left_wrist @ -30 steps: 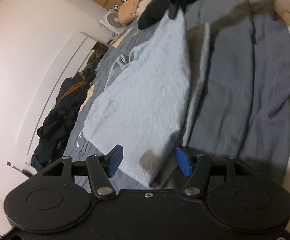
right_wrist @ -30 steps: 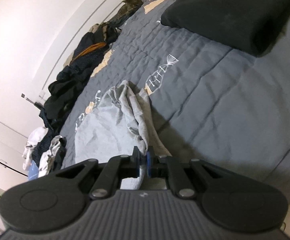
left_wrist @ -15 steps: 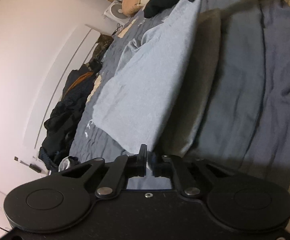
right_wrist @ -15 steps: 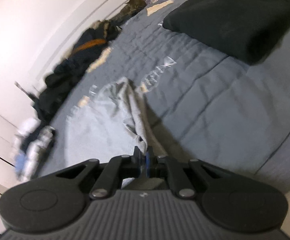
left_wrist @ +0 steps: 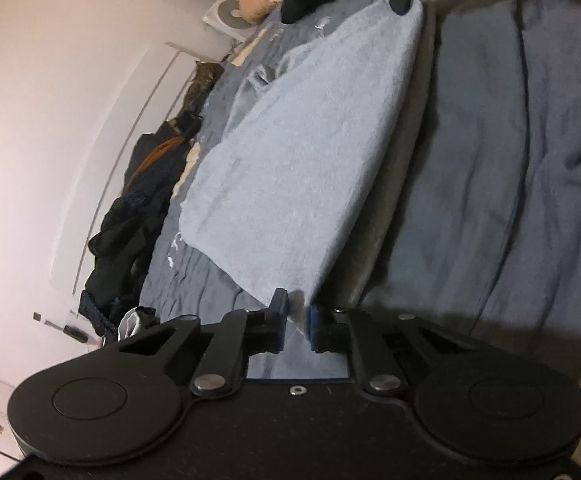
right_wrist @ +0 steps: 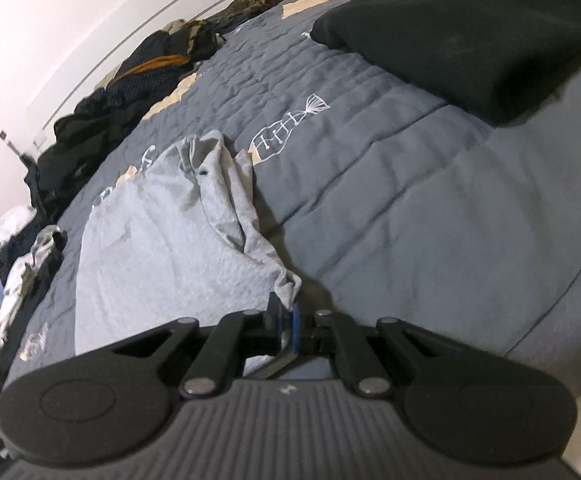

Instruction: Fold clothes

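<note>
Both grippers pinch corners of the light grey knit garment [left_wrist: 306, 152]. The left gripper [left_wrist: 294, 320] has closed on its near hem since a second ago; the right gripper [right_wrist: 286, 316] stays clamped on the crumpled far end. The cloth hangs taut between them, over the open slate-blue quilted bedspread [right_wrist: 430, 208]. Beyond lies a folded black garment [right_wrist: 470, 36].

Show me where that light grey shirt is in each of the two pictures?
Left wrist view: the grey shirt fills the middle, stretched away from the left claw.
Right wrist view: grey shirt lower left, on the bed.
Shared landmark: pile of dark clothes by the wall.
</note>
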The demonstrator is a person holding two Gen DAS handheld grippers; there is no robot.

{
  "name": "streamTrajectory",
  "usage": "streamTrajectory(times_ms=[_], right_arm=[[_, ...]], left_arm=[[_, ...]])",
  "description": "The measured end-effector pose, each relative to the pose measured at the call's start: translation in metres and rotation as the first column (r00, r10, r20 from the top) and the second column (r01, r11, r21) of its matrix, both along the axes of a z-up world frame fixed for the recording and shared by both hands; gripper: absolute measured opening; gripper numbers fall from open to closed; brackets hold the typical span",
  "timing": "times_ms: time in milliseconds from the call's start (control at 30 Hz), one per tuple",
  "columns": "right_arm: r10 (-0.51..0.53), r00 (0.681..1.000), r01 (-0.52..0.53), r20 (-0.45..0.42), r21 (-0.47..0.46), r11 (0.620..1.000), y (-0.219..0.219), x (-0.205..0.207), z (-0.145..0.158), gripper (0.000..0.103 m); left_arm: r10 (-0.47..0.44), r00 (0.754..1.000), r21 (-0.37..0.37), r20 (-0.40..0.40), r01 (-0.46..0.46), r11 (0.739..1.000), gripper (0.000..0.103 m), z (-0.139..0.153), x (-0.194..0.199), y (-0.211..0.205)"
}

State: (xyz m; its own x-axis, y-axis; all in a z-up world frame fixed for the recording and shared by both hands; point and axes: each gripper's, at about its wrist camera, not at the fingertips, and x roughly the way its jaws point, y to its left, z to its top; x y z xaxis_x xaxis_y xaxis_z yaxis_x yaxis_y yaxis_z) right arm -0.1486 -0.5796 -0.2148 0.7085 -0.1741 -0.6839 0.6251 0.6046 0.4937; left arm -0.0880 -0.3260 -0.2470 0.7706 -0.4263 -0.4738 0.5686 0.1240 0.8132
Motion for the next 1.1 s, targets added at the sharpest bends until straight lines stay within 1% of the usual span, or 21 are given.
streamTrajectory(times_ms=[100, 200, 233, 300, 433, 467, 567, 667, 733, 800, 833, 867, 967, 1000, 1033, 1100], right_arm=[[-0.023, 0.999, 0.022, 0.025, 0.025, 0.999, -0.001, -0.004, 0.002, 0.004], [-0.014, 1.0, 0.014, 0.026, 0.013, 1.0, 0.007, -0.005, 0.005, 0.004], [-0.008, 1.0, 0.008, 0.029, 0.021, 1.0, 0.008, -0.005, 0.005, 0.004], [0.003, 0.999, -0.004, 0.035, 0.039, 0.999, 0.011, -0.007, 0.006, 0.004], [0.013, 0.997, -0.02, 0.074, 0.092, 0.996, 0.017, -0.02, 0.012, 0.004], [0.03, 0.997, -0.036, 0.073, 0.081, 0.996, 0.021, -0.023, 0.015, 0.004], [0.099, 0.994, -0.101, 0.037, 0.078, 0.992, 0.03, -0.028, 0.016, 0.004], [0.158, 0.986, -0.153, -0.058, 0.081, 0.985, 0.034, -0.026, 0.007, 0.008], [0.155, 0.984, -0.15, -0.093, 0.059, 0.987, 0.033, -0.027, 0.007, 0.009], [0.124, 0.987, -0.123, -0.105, 0.021, 0.992, 0.028, -0.031, 0.016, 0.013], [0.1, 0.989, -0.102, -0.108, -0.009, 0.995, 0.025, -0.033, 0.02, 0.014], [0.078, 0.991, -0.082, -0.109, -0.038, 0.996, 0.022, -0.034, 0.025, 0.016], [0.073, 0.993, -0.082, -0.09, -0.104, 0.991, 0.01, -0.036, 0.036, 0.019], [0.08, 0.993, -0.09, -0.086, -0.114, 0.989, 0.007, -0.034, 0.039, 0.02], [0.089, 0.993, -0.098, -0.077, -0.117, 0.988, 0.004, -0.032, 0.041, 0.021], [0.111, 0.992, -0.117, -0.052, -0.12, 0.986, 0.002, -0.025, 0.047, 0.021]], left_arm=[[0.005, 1.0, -0.012, -0.006, -0.005, 1.0, 0.004, 0.005, -0.001, 0.004], [0.009, 1.0, -0.024, -0.013, -0.009, 1.0, 0.003, 0.01, -0.001, 0.009], [0.011, 1.0, -0.028, -0.015, -0.011, 1.0, 0.003, 0.011, -0.001, 0.01], [0.012, 0.999, -0.019, -0.036, -0.012, 1.0, 0.002, 0.015, -0.004, 0.015], [0.013, 0.996, 0.012, -0.09, -0.012, 1.0, 0.002, 0.022, -0.011, 0.026], [0.014, 0.995, 0.019, -0.103, -0.012, 1.0, 0.002, 0.024, -0.013, 0.029], [0.016, 0.99, 0.042, -0.143, -0.01, 0.999, 0.002, 0.029, -0.019, 0.038], [0.02, 0.983, 0.065, -0.183, -0.008, 0.998, 0.002, 0.034, -0.024, 0.046], [0.022, 0.978, 0.08, -0.209, -0.006, 0.997, 0.004, 0.038, -0.028, 0.052], [0.026, 0.972, 0.095, -0.235, -0.003, 0.995, 0.005, 0.041, -0.031, 0.058], [0.031, 0.965, 0.086, -0.26, -0.009, 0.996, 0.006, 0.046, -0.031, 0.061], [0.039, 0.954, 0.059, -0.296, -0.022, 0.998, 0.006, 0.054, -0.028, 0.064], [0.056, 0.913, -0.016, -0.404, -0.068, 0.998, 0.008, 0.078, -0.02, 0.075], [0.059, 0.897, -0.039, -0.439, -0.085, 0.996, 0.015, 0.087, -0.017, 0.079], [0.061, 0.879, -0.063, -0.473, -0.103, 0.993, 0.026, 0.095, -0.015, 0.082], [0.062, 0.839, -0.106, -0.54, -0.141, 0.984, 0.039, 0.111, -0.009, 0.089]])
